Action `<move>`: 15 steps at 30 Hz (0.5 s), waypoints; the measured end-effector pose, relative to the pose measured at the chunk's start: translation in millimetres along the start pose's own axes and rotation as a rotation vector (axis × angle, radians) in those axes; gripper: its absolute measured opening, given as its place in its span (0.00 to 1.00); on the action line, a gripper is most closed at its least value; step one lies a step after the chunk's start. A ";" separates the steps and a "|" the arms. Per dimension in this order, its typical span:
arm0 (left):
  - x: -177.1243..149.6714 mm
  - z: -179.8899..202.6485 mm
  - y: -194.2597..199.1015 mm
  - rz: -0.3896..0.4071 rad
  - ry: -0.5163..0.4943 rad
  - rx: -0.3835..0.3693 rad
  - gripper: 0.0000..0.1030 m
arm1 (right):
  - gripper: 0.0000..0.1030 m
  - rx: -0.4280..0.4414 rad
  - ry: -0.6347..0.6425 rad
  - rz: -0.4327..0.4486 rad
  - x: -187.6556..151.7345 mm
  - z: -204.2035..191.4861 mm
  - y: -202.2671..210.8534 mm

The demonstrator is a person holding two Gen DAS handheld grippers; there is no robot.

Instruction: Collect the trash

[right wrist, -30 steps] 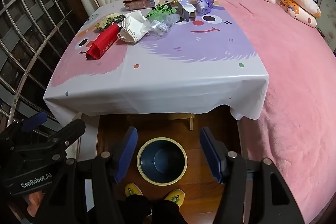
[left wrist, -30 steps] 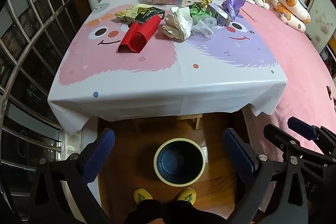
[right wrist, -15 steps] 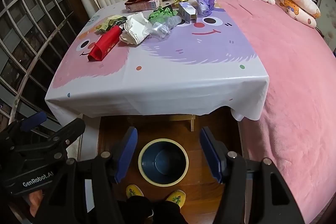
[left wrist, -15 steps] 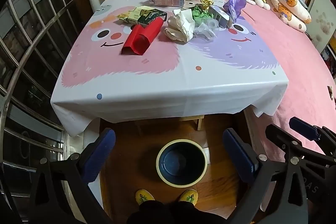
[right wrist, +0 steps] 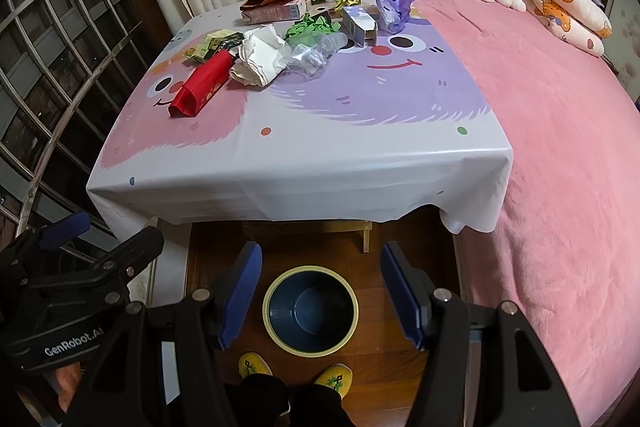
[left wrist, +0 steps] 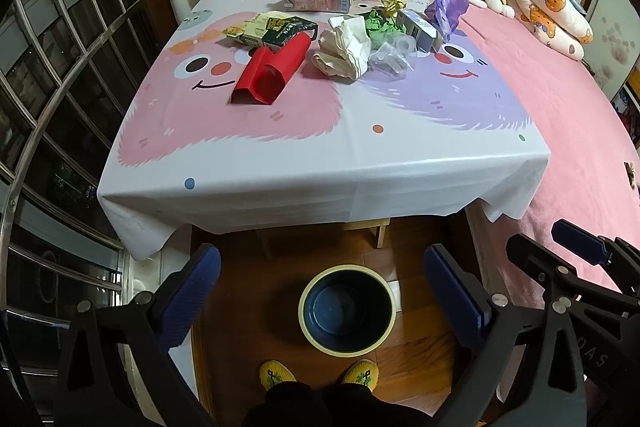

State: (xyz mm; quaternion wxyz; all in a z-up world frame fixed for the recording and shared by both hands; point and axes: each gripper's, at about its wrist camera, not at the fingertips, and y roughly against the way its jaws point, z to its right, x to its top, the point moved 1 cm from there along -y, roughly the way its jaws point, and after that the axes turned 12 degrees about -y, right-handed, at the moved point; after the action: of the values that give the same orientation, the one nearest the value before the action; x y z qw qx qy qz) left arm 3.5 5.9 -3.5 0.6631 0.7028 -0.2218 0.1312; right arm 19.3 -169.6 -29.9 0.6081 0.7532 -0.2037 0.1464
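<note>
Bin (left wrist: 347, 311): sits slightly farther right and lower in the left wrist view than a second ago.
Surface (left wrist: 320, 163): near edge lies a little lower in both views.
Trash pile (left wrist: 344, 43): likewise slightly lower.

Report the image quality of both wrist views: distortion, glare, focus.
Left wrist view: strong fisheye bending of the window bars, dark vignette corners, soft sheen on the tablecloth edge, trash pile sharp. Right wrist view: same barrel distortion and black corners, bin on the floor dim but sharp, no motion blur.
</note>
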 end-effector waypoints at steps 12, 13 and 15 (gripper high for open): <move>-3.1 1.5 -2.3 -0.002 0.001 -0.003 0.97 | 0.60 0.002 -0.001 0.000 -0.8 0.2 -0.6; -2.7 1.6 -2.0 -0.002 0.001 -0.003 0.96 | 0.60 0.002 -0.001 0.000 -0.9 0.3 -0.6; -3.7 2.6 -3.2 -0.003 0.000 -0.006 0.95 | 0.60 0.002 -0.001 0.000 -1.1 0.2 -0.6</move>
State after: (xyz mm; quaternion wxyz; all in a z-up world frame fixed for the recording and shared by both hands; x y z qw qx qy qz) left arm 1.6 3.8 -8.3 0.6652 0.7012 -0.2212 0.1297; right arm 18.6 -169.6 -31.0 0.6073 0.7539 -0.2038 0.1462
